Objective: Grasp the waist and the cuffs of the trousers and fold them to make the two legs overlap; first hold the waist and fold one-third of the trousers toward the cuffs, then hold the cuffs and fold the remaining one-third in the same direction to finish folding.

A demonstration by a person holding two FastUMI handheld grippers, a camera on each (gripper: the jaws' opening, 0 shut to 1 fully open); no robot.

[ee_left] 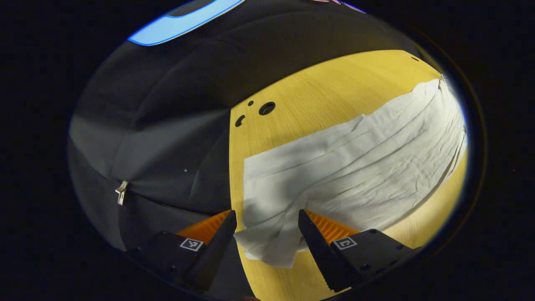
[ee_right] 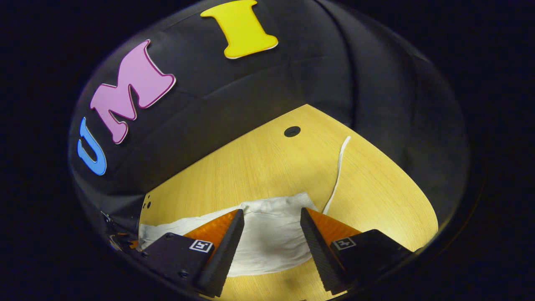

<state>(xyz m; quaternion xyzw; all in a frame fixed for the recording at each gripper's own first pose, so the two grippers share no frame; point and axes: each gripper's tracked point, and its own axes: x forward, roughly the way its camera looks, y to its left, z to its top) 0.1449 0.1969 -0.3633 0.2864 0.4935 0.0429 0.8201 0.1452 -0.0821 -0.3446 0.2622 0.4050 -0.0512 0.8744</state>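
Note:
White trousers lie creased and spread across the yellow wooden table, running from the cuff end near the table's left edge toward the far right. My left gripper is open just above the cuff corner, which lies between its fingers without being pinched. In the right gripper view, the waist end of the trousers lies on the table. My right gripper is open over it. A white drawstring trails away from the waist across the table.
The table's left edge drops off to the black cloth wall, where a small metal zip pull hangs. Round holes sit near that corner, and another hole lies beyond the waist.

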